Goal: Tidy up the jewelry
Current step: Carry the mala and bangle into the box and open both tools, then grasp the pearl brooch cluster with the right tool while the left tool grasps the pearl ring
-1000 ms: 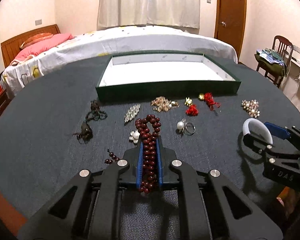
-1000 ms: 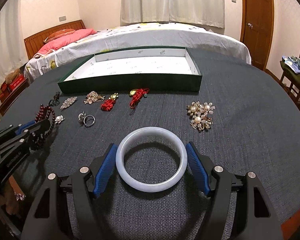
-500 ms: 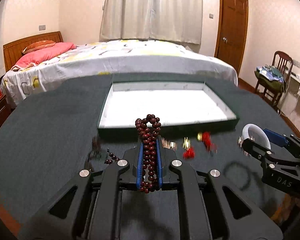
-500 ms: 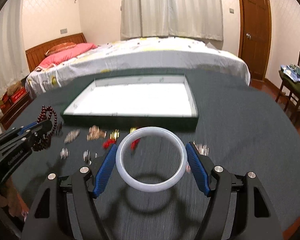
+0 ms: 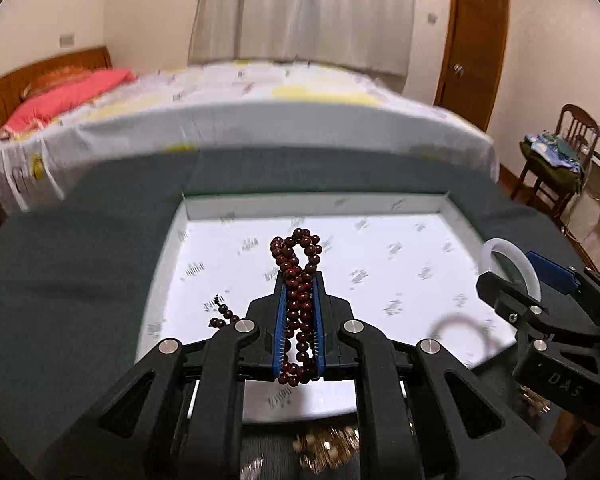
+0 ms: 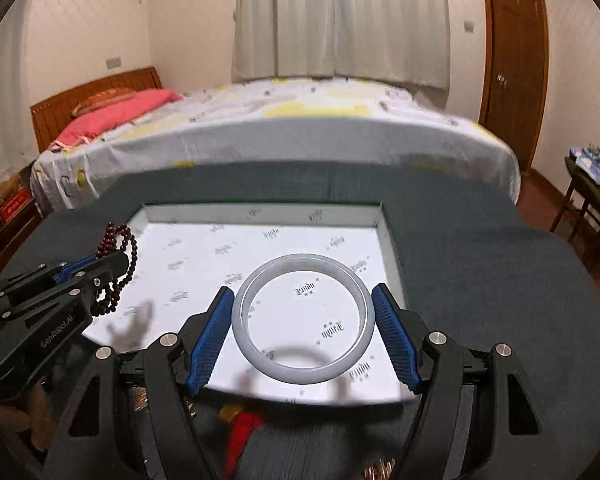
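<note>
Red beads (image 5: 298, 304) pinched in left claw (image 5: 299, 280) | bangle (image 6: 303, 318) gripped by right claw (image 6: 303, 312)

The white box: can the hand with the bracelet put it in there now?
Probably yes. The right gripper, shut on the bracelet, hangs over the open white box; the floor beneath it looks bare.

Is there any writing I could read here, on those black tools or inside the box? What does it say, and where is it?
"GenRobot.AI": on the side of the left gripper, seen from the right wrist view.
"DAS": on the body of the right gripper, seen from the left wrist view.
Repeated dark logo print on the white lining of the tray: too stylised and blurred to read.
No other text is legible.
</note>
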The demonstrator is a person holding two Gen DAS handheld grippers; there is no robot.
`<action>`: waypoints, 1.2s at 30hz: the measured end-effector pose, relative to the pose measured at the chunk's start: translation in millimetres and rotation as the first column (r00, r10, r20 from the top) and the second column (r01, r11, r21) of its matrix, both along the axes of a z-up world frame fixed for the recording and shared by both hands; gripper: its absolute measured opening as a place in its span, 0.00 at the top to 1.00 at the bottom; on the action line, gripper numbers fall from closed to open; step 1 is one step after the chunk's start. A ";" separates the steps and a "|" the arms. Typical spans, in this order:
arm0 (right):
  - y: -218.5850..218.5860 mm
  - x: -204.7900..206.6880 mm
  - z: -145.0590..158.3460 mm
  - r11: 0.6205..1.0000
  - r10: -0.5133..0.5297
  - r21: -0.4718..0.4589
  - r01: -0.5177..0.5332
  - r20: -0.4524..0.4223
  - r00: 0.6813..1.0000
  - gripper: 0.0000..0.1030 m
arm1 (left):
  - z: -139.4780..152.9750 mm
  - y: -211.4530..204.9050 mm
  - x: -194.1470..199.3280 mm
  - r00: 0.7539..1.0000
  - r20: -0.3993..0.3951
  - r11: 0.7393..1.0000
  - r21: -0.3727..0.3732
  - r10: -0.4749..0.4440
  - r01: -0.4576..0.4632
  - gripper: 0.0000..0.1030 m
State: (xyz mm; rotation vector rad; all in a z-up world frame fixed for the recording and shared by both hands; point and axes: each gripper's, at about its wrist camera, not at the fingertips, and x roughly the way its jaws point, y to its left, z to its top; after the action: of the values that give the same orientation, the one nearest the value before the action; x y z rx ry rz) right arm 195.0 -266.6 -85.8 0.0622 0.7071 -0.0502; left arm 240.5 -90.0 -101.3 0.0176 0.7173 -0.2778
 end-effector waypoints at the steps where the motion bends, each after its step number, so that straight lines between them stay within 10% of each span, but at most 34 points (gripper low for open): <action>1: -0.8 5.6 -4.8 1.000 -0.001 0.002 0.001 -0.018 1.000 0.34 | -7.4 -0.2 7.8 1.000 -0.028 1.000 0.003 0.002 -0.002 0.89; 11: -10.6 33.0 -38.6 1.000 -0.018 0.014 0.021 -0.144 0.989 0.34 | -42.4 -1.3 34.3 0.987 -0.158 0.999 0.044 0.004 0.003 0.88; 36: -13.8 5.3 -8.8 1.000 -0.011 0.025 0.012 -0.036 0.999 0.27 | -19.2 0.8 13.6 0.997 -0.080 1.000 0.002 -0.003 0.003 0.23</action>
State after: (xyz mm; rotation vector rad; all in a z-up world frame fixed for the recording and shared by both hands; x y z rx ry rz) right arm 200.2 -280.4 -94.6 0.0901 0.7430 -0.0538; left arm 254.1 -89.2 -120.5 0.0099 0.7973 -0.2816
